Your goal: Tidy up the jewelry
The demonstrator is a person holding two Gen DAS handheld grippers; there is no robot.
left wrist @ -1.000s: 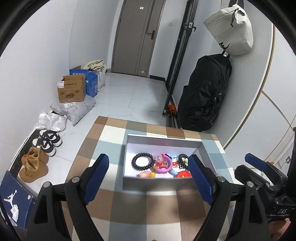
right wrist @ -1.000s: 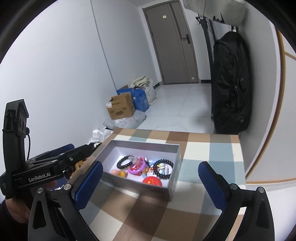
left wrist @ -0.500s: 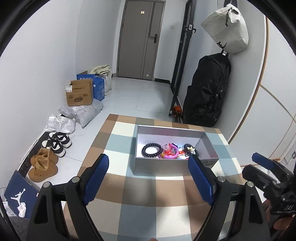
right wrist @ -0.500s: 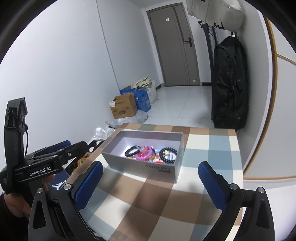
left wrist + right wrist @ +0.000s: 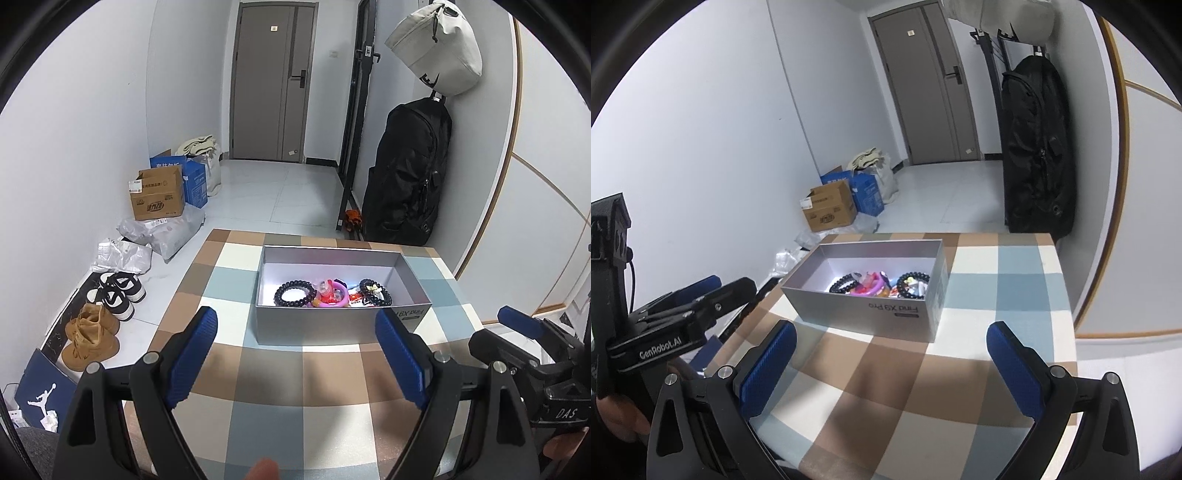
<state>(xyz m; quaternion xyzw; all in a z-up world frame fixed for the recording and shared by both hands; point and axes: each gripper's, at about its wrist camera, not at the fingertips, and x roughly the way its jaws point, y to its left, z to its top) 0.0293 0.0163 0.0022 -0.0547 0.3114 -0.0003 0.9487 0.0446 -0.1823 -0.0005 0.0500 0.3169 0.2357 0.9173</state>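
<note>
All the jewelry (image 5: 330,293) lies heaped inside the grey box (image 5: 332,325) on the bench (image 5: 266,373) (none outside), both tools, left tool (image 5: 295,358) and right tool (image 5: 886,365), spread and empty.

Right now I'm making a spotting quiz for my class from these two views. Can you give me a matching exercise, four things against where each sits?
Things:
1. black bead bracelet
2. tan boots
3. pale bag
4. cardboard box

Places:
A. on the floor against the left wall, beside a blue box
B. hung high on the wall above the black backpack
C. inside the grey box on the checked table
D. on the floor left of the table, next to black and white sneakers

Pairs: 1-C, 2-D, 3-B, 4-A
</note>
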